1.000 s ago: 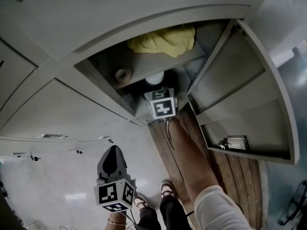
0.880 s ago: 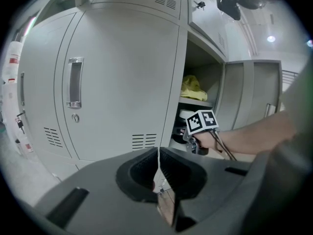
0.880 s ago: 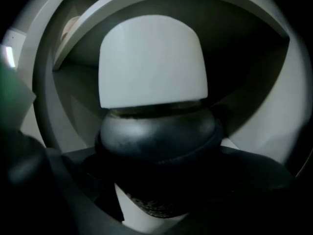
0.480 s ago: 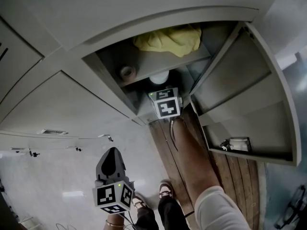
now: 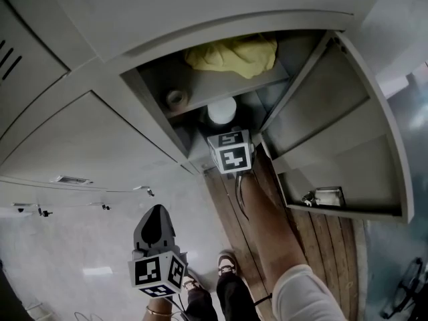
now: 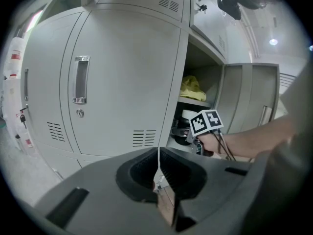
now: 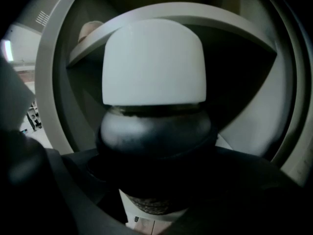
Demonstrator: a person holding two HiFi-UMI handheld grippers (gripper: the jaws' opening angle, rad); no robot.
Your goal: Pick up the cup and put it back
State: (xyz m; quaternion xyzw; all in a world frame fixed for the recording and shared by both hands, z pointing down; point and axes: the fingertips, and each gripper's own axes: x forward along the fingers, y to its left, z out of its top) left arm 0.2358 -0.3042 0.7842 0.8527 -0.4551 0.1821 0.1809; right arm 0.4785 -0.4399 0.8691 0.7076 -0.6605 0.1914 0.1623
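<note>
Cup [image 7: 153,62]: white domed upper part, glossy dark rounded body below, thin dark band at seam. From head view only white round top shows.

Cup sits under locker shelf [image 5: 231,85], inside open compartment.

Right gripper [image 7: 155,151] reaches in under shelf; jaws just closed in, now clamped round cup's dark body.

Left gripper [image 6: 159,180] well outside, below shelf level; jaws pressed together, nothing between.

Yellow cloth [image 5: 234,53] on shelf.

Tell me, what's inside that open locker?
On the shelf: a yellow cloth and what looks like a tape roll. Below it is a white-lidded cup. Anything under the cloth is covered.
</note>
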